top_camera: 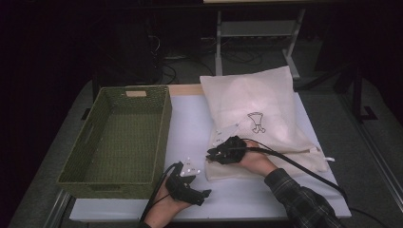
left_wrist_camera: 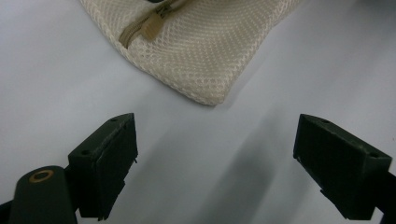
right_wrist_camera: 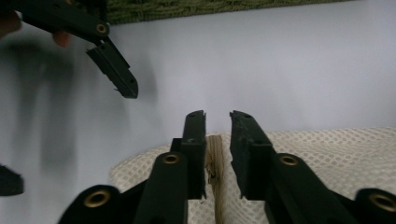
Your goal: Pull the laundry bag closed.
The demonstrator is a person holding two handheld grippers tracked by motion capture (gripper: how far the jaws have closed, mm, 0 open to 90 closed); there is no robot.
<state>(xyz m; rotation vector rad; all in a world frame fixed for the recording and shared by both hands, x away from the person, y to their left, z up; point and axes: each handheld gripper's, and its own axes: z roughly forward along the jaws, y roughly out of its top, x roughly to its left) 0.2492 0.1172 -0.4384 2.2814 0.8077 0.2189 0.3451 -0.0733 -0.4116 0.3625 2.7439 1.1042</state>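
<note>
Mesh bag (top_camera: 259, 118), frame centre-right: right gripper (right_wrist_camera: 217, 122) nearly closed over its zipper tab (right_wrist_camera: 215, 158) to open it; left gripper (left_wrist_camera: 215, 154) wide open, waiting beside the basket (top_camera: 119, 137).

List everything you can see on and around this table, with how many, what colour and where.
Mesh laundry bag: one, cream, right half of the table, with a small dark drawing printed on it.
Zipper: one, tan, along the bag's near edge, by its corner.
Woven basket: one, olive green, left side of the table.
Table: one, white top, centre.
Cables: several, dark, on the floor behind the table.
Left tongs: one, black, near edge of the table beside the basket, jaws wide apart over bare table.
Right tongs: one, black, at the bag's near left corner, jaws nearly together with the zipper strip between them.
Sleeve: one, dark plaid, bottom right.
</note>
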